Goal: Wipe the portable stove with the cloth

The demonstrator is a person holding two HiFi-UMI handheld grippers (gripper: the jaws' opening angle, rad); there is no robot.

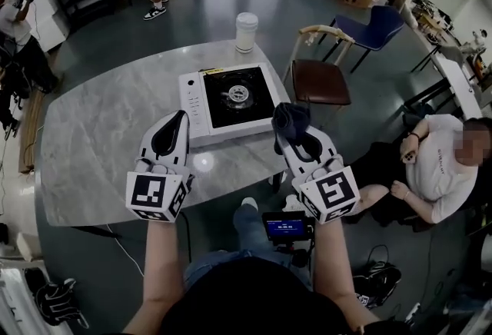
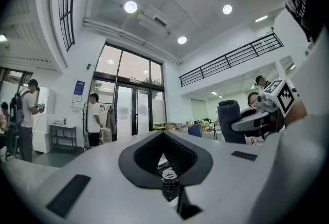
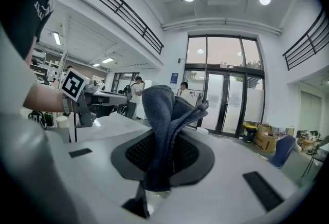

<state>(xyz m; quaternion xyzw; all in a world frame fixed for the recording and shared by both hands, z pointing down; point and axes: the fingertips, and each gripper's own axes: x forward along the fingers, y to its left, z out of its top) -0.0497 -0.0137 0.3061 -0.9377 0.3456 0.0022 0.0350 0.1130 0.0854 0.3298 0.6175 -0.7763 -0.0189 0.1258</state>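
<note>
Cloth (image 1: 290, 117) sits bunched in your right gripper (image 1: 296, 140), jaws clamped on it, beside the stove's (image 1: 196, 103) near right corner on the table (image 1: 100, 134). Your left gripper (image 1: 173, 130) is closed and empty. Lower the cloth flat and wipe steadily around the burner (image 1: 237, 93).

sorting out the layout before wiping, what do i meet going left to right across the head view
left gripper → portable stove → cloth, pinched in the right gripper → seated person. The cup and chairs overlap others, so they are left out.
</note>
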